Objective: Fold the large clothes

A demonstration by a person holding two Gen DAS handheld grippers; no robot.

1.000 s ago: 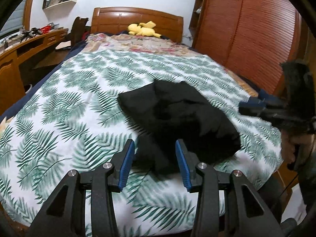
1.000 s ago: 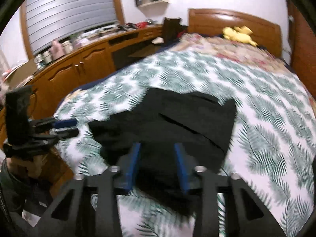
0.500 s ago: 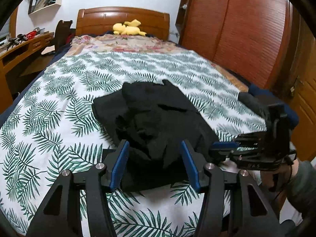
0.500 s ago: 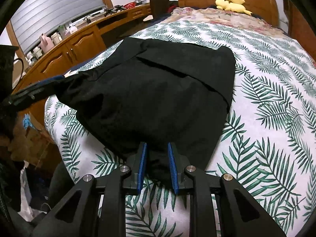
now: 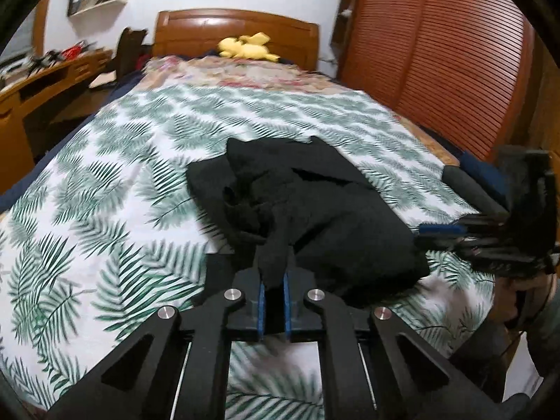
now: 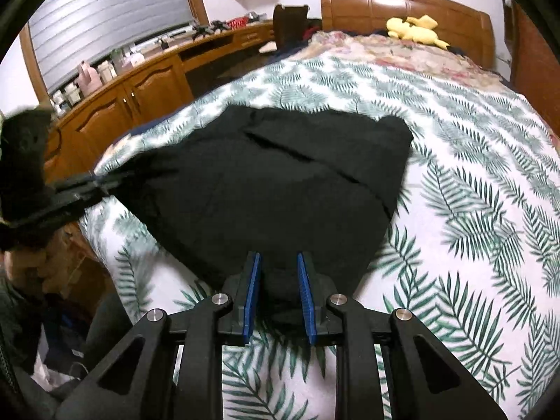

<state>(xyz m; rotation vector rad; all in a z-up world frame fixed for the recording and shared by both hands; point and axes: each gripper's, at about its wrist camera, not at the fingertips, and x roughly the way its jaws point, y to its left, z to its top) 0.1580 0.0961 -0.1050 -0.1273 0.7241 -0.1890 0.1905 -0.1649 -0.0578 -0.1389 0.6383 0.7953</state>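
Black garment (image 6: 280,182) lies on the bed (image 5: 105,182), near the foot end, on the leaf-print cover. From the right wrist cam it looks partly folded — a flat layered panel with a crease line across. The left cam shows the near side bunched and wrinkled.

Left tool (image 5: 272,290): blue pads drawn close together, a tongue of black cloth pinched between them. Grip sits at the garment's near-left edge, prob. a corner or hem. The cloth rises from the bed into the pads, so that corner is lifted off the cover. Tool is held low, pointing along the bed toward the headboard (image 5: 238,28).

Right tool (image 6: 278,297): pads closed part-way on a thick wad of black fabric between them. Cloth fills the gap and touches both pads — reads as a grip on the near-right edge. Tool is low at the foot of the bed and aimed up the mattress.

Why so: one tool at each near corner, apart from each other, keeps the edge spread. My guess is that the next fold carries this edge away toward the far side.

In each cam the other tool shows at the frame's side, reaching in level from the bed's edge, person's hand behind it.

Yellow plush toy (image 5: 246,47) by the headboard, well apart. Wooden desk (image 6: 147,77) along the left side.
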